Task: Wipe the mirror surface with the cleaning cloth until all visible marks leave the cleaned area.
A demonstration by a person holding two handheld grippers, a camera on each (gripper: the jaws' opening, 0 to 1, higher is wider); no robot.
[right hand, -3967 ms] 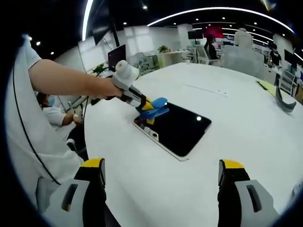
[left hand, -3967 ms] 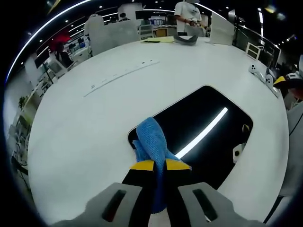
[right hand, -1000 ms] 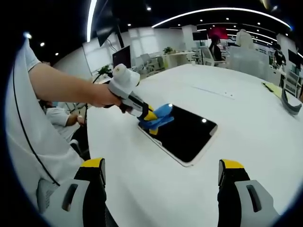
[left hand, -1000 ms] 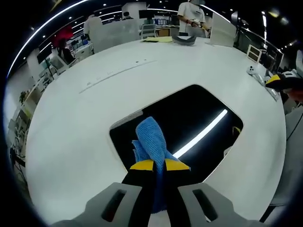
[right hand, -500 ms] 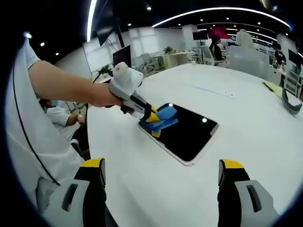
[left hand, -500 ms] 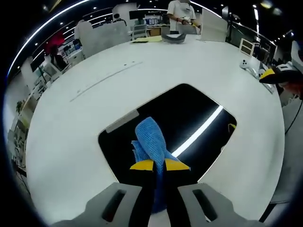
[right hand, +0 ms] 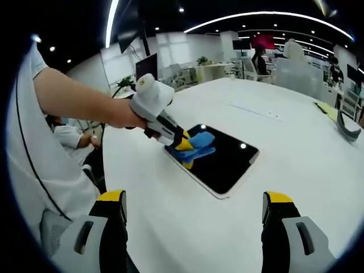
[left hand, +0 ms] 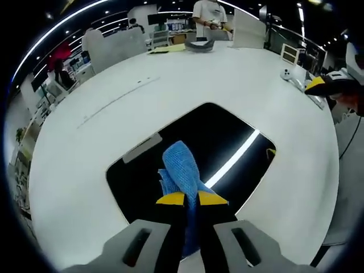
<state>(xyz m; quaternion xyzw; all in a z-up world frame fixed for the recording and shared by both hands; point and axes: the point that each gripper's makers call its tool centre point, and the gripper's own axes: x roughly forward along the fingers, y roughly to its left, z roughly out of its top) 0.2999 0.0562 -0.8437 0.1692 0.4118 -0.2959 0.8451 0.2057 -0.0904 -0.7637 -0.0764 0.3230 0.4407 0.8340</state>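
Note:
A dark rectangular mirror [left hand: 199, 153] [right hand: 222, 162] lies flat on the white table [left hand: 91, 142], reflecting a bright ceiling light strip. My left gripper [left hand: 191, 198] is shut on a blue cleaning cloth [left hand: 179, 168], whose bunched end rests on the mirror's near part. In the right gripper view the left gripper [right hand: 186, 147] comes in from the left, held by a person's hand, with the blue cloth [right hand: 200, 142] on the mirror's left end. My right gripper [right hand: 193, 205] hangs open well short of the mirror, above bare table, nothing between its jaws.
A dark curved object [left hand: 199, 46] and yellow sheets [left hand: 166, 49] lie at the table's far edge, small white items [left hand: 293, 74] at the right. A person stands beyond the table [left hand: 208, 14]. The person's arm and white sleeve [right hand: 34, 148] occupy the left of the right gripper view.
The left gripper has carried the cloth further over the mirror, away from its corner and toward the middle. The right gripper has stayed open and nearly still.

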